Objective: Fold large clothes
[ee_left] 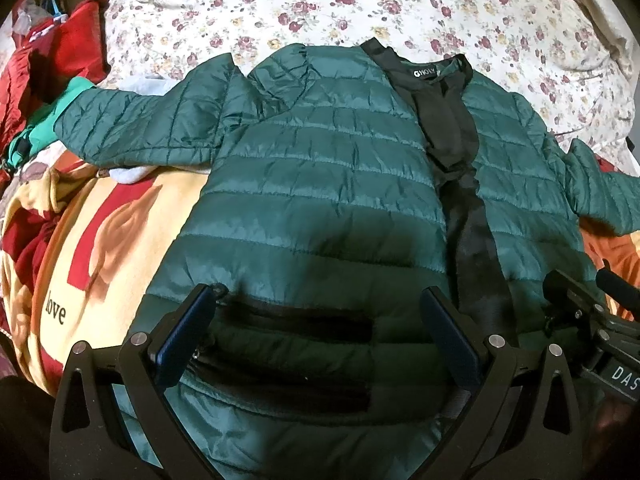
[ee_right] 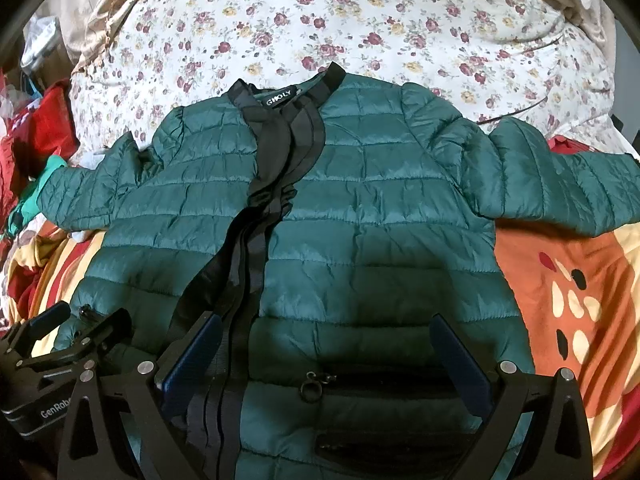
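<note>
Both claws hung wide apart, gripping nothing. Left gripper [ee_left: 320, 312] hovered over the jacket's [ee_left: 320, 184] lower front panel, blue pads [ee_left: 188, 332] either side of a black zip pocket [ee_left: 304, 320]. Right gripper [ee_right: 326, 344] sat over the other lower panel of the jacket [ee_right: 380, 208], its inner pad [ee_right: 196, 360] on or just above the black placket strip [ee_right: 248, 264]; contact could not be told. A zip pull ring [ee_right: 314, 388] lay between the right claw's fingers beside that side's pocket. Each wrist view caught the other gripper's body at its edge.

Green quilted jacket lay flat, front up, on a bed, resting partly on a floral sheet [ee_left: 360, 8] and partly on an orange, red and cream blanket [ee_right: 568, 288] printed "love" [ee_left: 55, 310]. Front edges met only loosely, black trim bunched near the chest. Neck label [ee_right: 282, 101] was readable only in part.

Clutter along the left sleeve [ee_left: 140, 124]: a red cloth pile [ee_left: 60, 56], a teal garment [ee_left: 44, 124] under the cuff, and a white scrap [ee_left: 128, 174] under the sleeve's lower edge. Nothing lay on the jacket body itself.

Hem was hidden under the gripper frames and cut off at the bottom of both views. Right sleeve [ee_right: 560, 188] ran off the frame edge, cuff unseen. Shadow darkened the lower panels, making pocket detail hard to read.

Collar pointed away from the grippers, hem toward them; long axis ran collar to hem, sleeves spread out sideways across it.
</note>
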`<move>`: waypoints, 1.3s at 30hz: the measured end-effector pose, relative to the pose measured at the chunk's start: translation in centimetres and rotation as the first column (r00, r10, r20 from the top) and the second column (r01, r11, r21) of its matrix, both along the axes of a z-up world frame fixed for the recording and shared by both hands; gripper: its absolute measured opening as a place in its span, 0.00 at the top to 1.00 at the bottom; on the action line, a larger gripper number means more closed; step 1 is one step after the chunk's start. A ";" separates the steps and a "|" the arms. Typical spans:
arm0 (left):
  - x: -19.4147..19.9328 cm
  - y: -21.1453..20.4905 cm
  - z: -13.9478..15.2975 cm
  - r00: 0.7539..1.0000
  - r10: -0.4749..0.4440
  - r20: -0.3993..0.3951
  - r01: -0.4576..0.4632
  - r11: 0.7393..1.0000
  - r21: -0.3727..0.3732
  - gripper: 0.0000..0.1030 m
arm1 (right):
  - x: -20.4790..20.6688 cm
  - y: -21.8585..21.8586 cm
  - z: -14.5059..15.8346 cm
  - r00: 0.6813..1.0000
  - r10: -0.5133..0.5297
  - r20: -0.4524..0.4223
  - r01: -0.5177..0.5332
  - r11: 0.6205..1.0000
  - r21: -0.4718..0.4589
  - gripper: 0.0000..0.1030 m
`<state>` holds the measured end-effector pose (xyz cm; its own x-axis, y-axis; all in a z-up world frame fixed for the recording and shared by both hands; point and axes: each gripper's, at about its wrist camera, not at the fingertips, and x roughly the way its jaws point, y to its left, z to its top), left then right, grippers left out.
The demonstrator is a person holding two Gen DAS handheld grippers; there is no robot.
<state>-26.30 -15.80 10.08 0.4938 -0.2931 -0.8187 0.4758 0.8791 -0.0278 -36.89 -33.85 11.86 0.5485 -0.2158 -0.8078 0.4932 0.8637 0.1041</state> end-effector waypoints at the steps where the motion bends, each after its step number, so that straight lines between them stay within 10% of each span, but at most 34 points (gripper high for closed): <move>1: 0.1 0.0 0.1 1.000 0.002 0.002 -0.002 1.000 -0.003 0.01 | 0.0 0.0 0.0 1.000 -0.001 0.001 0.001 1.000 -0.001 0.00; 18: 2.9 -2.0 2.9 0.998 -0.022 0.058 0.024 0.999 -0.030 0.01 | 1.5 -1.8 1.6 0.999 -0.028 -0.017 0.028 0.999 -0.019 0.00; 39: 6.0 -2.5 -1.2 0.998 -0.055 -0.005 0.055 0.998 -0.002 0.01 | 3.9 -4.0 -0.5 0.995 -0.096 -0.036 0.098 0.993 0.069 0.00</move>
